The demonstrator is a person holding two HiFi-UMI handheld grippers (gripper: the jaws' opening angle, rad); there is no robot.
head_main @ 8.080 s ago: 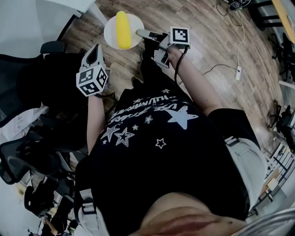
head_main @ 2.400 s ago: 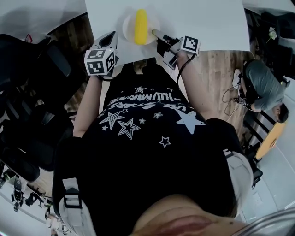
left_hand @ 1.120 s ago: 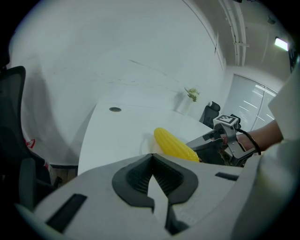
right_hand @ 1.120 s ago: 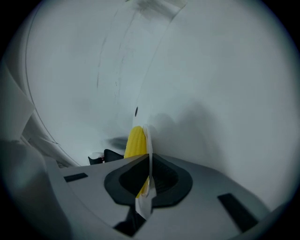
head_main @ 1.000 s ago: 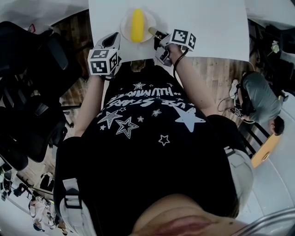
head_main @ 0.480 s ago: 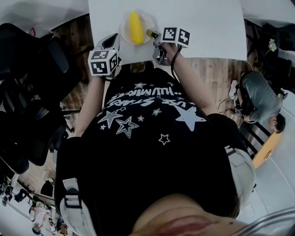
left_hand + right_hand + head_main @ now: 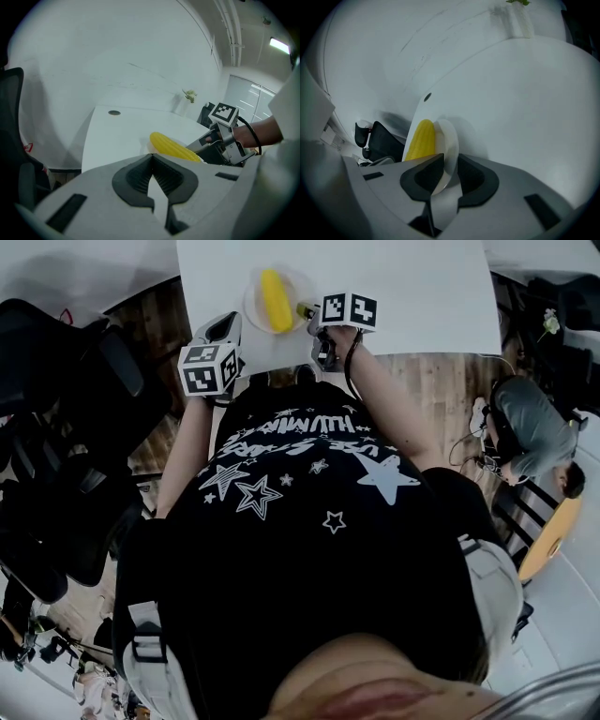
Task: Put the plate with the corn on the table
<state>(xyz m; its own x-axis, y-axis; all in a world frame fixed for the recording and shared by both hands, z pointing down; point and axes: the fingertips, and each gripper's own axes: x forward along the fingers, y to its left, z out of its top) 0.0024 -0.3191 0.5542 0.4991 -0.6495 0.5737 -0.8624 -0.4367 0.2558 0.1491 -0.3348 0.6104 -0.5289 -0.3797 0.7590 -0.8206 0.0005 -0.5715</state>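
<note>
On the white table the plate with corn rests flat, so the right gripper is opening off its rim; the left gripper hangs closed, empty.

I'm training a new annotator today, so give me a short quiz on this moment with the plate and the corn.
1. True or false: the plate sits on the white table.
2. What lies on the plate? A) a banana B) corn C) a spoon
3. Fill in: the plate's rim stands between the jaws of the ____ gripper.
Key: 1 true. 2 B. 3 right: the right gripper is opening its jaws around the rim, while the left gripper is shut and empty.
</note>
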